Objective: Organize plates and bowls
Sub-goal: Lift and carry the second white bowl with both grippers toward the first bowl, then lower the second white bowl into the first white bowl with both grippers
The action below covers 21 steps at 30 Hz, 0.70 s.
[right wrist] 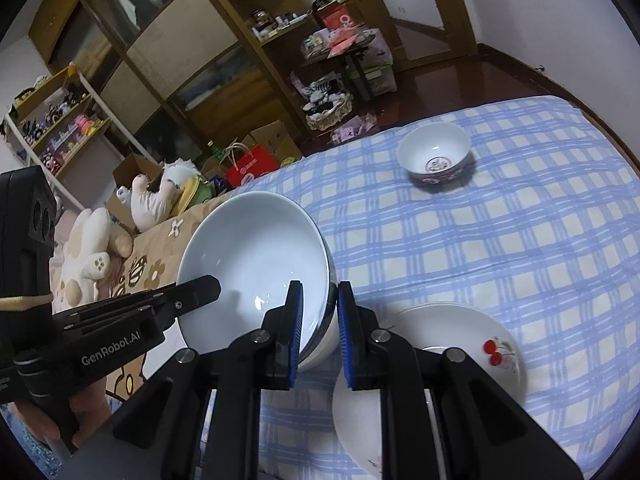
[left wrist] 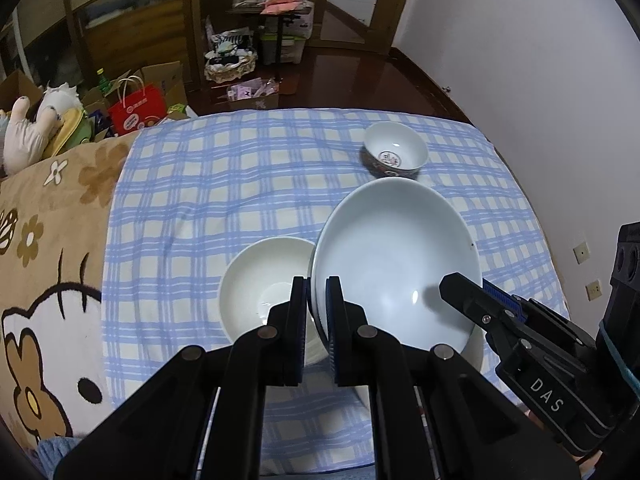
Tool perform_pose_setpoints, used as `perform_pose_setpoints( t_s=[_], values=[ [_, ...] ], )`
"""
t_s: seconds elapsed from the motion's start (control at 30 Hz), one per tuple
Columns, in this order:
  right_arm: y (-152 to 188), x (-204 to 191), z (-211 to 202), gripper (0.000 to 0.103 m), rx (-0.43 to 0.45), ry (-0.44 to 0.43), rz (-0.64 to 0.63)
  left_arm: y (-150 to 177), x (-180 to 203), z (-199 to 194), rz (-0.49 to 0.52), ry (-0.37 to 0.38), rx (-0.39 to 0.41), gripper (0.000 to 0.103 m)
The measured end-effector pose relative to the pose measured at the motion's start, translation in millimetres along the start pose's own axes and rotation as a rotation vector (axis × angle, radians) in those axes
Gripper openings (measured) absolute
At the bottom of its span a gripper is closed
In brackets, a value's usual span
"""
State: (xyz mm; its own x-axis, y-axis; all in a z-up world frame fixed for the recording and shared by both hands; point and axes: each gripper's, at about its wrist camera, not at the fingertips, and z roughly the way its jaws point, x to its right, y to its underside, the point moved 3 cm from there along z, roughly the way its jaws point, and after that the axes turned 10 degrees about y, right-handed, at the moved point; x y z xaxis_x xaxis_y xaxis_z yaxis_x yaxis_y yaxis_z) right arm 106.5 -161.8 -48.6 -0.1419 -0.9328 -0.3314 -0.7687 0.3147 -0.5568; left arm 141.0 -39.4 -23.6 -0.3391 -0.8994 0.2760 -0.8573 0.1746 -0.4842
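Both my left gripper (left wrist: 318, 312) and right gripper (right wrist: 320, 316) pinch the big white bowl (left wrist: 396, 264) aloft; smaller white bowl (left wrist: 264, 288), patterned bowl (left wrist: 396, 152), cherry plate (right wrist: 460, 332) unstacked.

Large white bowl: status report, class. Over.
Left gripper and right gripper both clamped on large white bowl rim. Bowl lifted, tilted. Smaller white bowl close beside.

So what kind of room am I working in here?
Most likely a bedroom at home: the dishes sit on a bed with a blue checked sheet and a cartoon blanket, with plush toys beside it and a wooden wardrobe behind.
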Motion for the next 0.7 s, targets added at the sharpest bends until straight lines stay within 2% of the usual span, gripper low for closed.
perform_pose_setpoints(
  t_s=[0.37, 0.7],
  values=[
    [13, -26, 27, 0.018, -0.033, -0.010, -0.072, 19, -43, 10, -0.094, -0.008, 0.030, 0.009],
    [21, -32, 55, 0.018, -0.081, 0.008, -0.089, 30, -69, 35, -0.149, -0.005, 0.001, 0.009]
  ],
)
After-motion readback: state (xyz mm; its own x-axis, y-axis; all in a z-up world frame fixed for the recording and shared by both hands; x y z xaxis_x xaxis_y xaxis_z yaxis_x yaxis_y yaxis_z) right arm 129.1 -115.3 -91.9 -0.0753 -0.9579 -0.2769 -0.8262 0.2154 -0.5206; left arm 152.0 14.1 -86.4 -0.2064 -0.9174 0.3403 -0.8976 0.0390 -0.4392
